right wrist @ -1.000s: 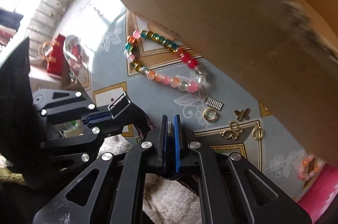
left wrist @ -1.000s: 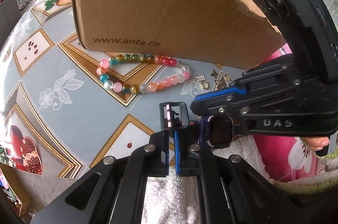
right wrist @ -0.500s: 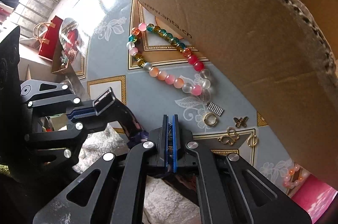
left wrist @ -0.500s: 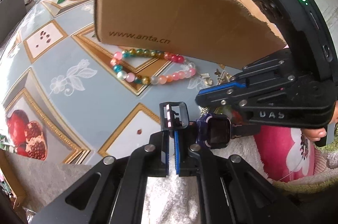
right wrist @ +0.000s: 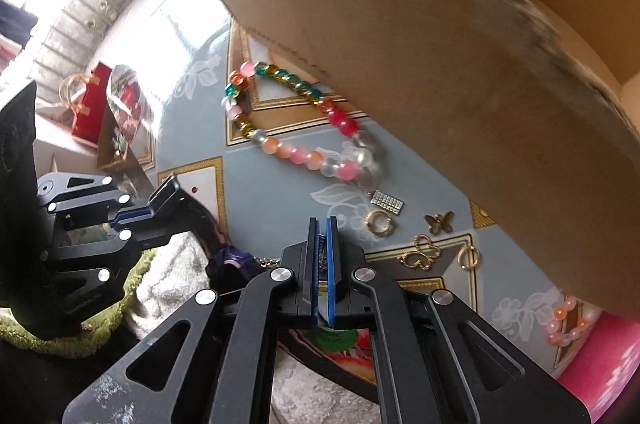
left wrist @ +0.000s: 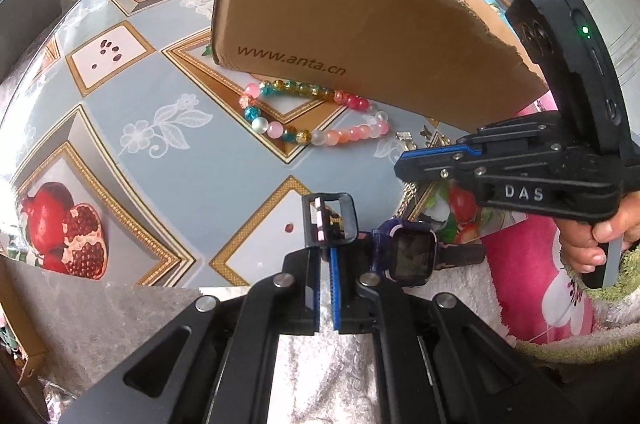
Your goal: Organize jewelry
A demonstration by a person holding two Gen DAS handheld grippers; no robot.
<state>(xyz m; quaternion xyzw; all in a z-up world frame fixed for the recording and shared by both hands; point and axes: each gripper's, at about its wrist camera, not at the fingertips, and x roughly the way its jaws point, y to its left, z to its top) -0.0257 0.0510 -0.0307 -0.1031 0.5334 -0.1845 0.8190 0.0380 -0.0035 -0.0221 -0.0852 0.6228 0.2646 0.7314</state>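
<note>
Two black handheld grippers work over a table covered with a glossy blue-grey cloth [left wrist: 208,152] printed with gold-edged diamonds, white flowers and fruit.

The left gripper [left wrist: 326,256] points steeply down, its blue-padded jaws pressed together on the black strap of a purple children's smartwatch [left wrist: 412,256]. The strap's black buckle stands up just past the fingertips, and the watch's square dark face sits just to the right of them, above a white fluffy towel [left wrist: 320,376].

The right gripper [right wrist: 322,224] also points steeply down, its jaws pressed together with only a thin slit between the blue pads. In the left wrist view a thin gold chain [left wrist: 408,194] hangs below its tip; whether the pads pinch it cannot be told. A hand [left wrist: 596,244] grips its handle at the right edge.

A large brown cardboard box [left wrist: 360,36] with a torn rim and printed web address stands at the back of the table. Just in front of it lies a bracelet of round glass beads [right wrist: 296,128] in pink, red, teal, amber and clear. Near the bracelet, close to the box, lie small pieces: a silver rectangular charm [right wrist: 386,201], a gold ring [right wrist: 378,223], a gold butterfly charm [right wrist: 439,222], a gold openwork heart-shaped charm [right wrist: 420,255] and a small gold hoop [right wrist: 469,258]. A second strand of pale pink beads [right wrist: 568,320] lies at the right, beside a bright pink cloth [right wrist: 600,360].
</note>
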